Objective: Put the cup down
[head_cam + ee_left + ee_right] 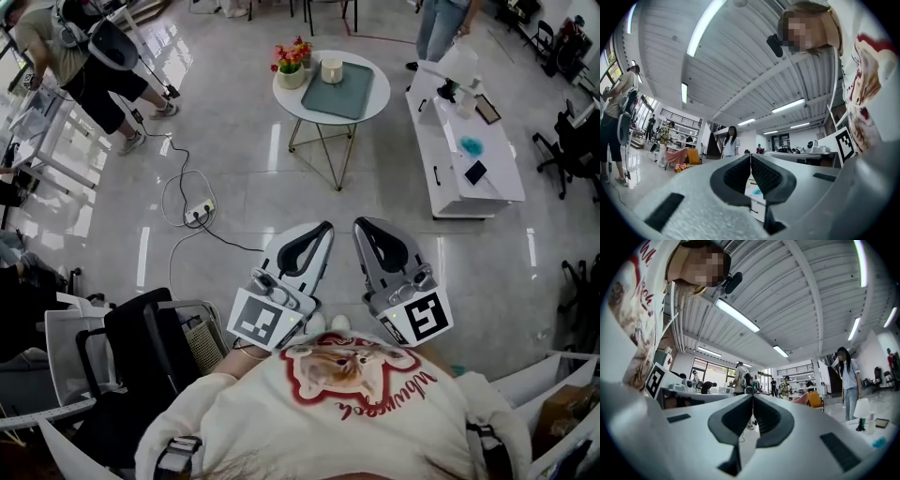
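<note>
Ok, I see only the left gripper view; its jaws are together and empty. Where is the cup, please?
Observer: The cup stands upright on the teal tray on the round table.
Operator: Does the right gripper hold something?
Observer: No, the right gripper has its jaws together with nothing between them.
Operator: Is any gripper near the table?
Observer: No, the left gripper and the right one are held at the person's chest, away from it.

floor (234, 178): glossy, smooth, reflective
round table (291, 101): smooth top, thin metal legs
tray (342, 98): matt
cup (332, 69): smooth, slight sheen
left gripper (325, 225), right gripper (358, 222): matt plastic shells, ribbed black pads
</note>
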Motion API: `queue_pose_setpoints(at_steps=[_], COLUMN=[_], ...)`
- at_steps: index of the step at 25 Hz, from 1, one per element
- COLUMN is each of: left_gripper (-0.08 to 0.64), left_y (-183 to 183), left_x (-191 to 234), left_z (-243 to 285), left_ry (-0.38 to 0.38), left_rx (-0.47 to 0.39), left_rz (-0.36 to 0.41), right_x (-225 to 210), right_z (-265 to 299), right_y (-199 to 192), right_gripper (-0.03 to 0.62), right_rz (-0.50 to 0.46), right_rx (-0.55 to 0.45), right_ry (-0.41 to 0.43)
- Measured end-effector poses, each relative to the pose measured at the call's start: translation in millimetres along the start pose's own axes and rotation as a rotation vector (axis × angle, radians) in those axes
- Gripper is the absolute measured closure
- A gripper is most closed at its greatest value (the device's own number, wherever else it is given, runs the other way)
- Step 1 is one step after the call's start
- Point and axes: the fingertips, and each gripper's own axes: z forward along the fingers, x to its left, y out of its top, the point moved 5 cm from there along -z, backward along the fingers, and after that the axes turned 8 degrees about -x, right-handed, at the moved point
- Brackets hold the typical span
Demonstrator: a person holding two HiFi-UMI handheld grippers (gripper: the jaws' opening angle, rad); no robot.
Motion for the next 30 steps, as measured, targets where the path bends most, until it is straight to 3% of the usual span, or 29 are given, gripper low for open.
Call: queue_pose_setpoints(at_steps=[7, 15, 20, 30], left_gripper=[0.543, 0.543, 0.543, 0.543], left_y=[2.5, 5.3, 8.1, 9.6], left_x=[-21.2, -25.5, -34.3, -32.5], left_z=[8.1, 8.2, 10.0, 6.3], left_ry=[-0.007, -0.012, -0.009, 0.006], left_rx=[-0.007, -0.046, -0.008, -0.013], left_rz=[-0.051, 0.023, -0.019, -0.013], right_x=[-6.8, -5.6, -3.1, 0.6], right_z=[-14.0, -17.3, -18.7, -17.6], right_y=[2.9, 15.4, 16.8, 16.5], right_gripper=[0.565, 0.565, 0.565, 0.565], right_rz=[-0.008, -0.024, -0.032, -0.026], right_rx=[0.009, -0.026, -0.021, -0.024], right_ry=[0.012, 0.036, 0.044, 0.053])
